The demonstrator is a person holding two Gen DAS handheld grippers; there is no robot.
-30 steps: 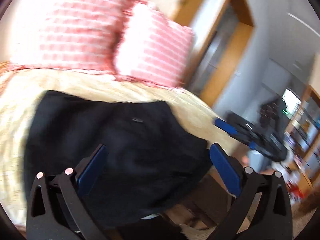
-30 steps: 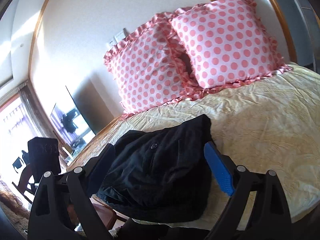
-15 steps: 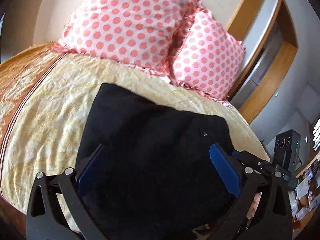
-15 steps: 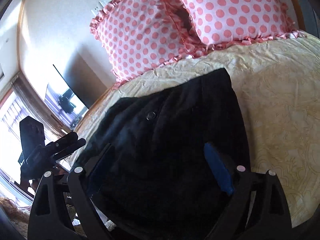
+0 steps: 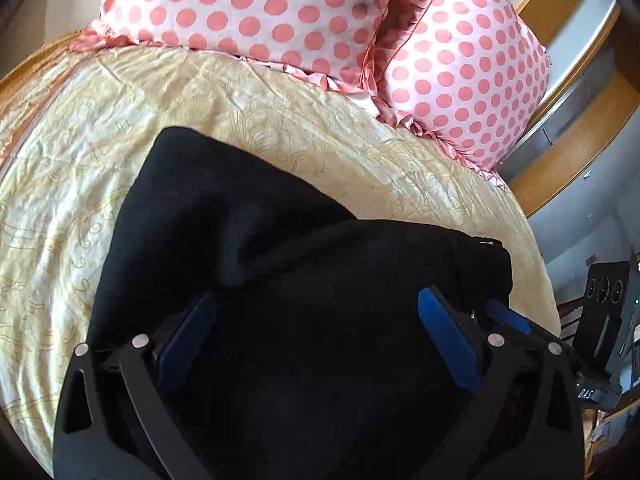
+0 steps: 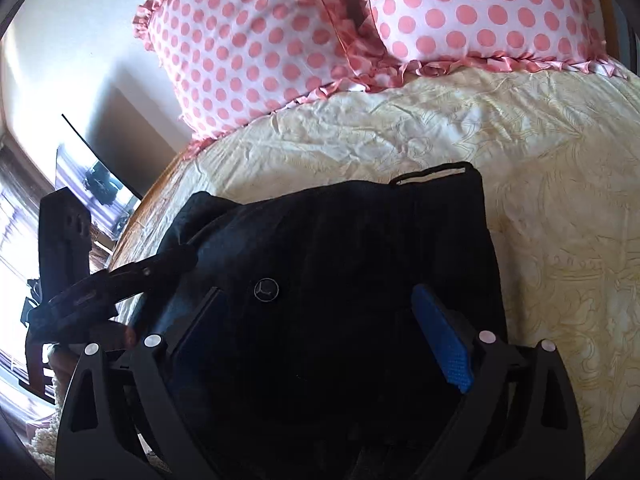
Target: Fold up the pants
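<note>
At the near edge of the bed (image 5: 60, 184), both the left gripper (image 5: 316, 320) and the right gripper (image 6: 320, 316) hang over the black pants (image 6: 360, 248) with jaws spread apart, gripping nothing. The bunched pants stretch lengthwise away toward the two polka-dot pillows (image 5: 280, 8), a belt loop (image 6: 432, 172) on the far edge.
</note>
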